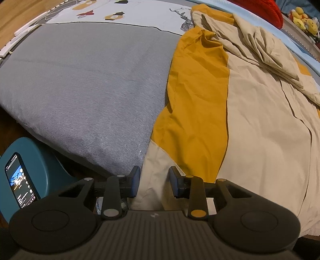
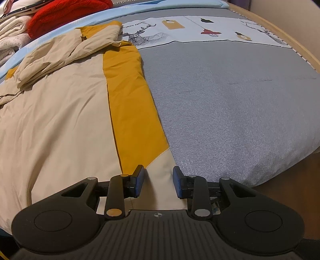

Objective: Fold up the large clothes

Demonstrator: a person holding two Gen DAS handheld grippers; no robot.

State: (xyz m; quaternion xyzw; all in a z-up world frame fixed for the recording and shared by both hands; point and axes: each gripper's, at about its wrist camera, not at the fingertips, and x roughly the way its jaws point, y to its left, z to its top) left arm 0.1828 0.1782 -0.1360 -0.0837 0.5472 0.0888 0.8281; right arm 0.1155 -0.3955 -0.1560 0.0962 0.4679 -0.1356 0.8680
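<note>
A beige and mustard jacket lies spread on a bed covered in grey fabric, with a printed white band along the far side. Red and white blankets pile up beyond it. A lit phone rests on a teal stool beside the bed. The left gripper and right gripper hover half open over the jacket's near hem, gripping nothing.

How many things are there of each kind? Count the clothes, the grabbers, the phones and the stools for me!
Clothes: 1, the beige and yellow jacket on the bed
Grabbers: 2, the left gripper and the right gripper, both open
Phones: 1, the phone
Stools: 1, the blue stool under the phone
Total: 5
</note>
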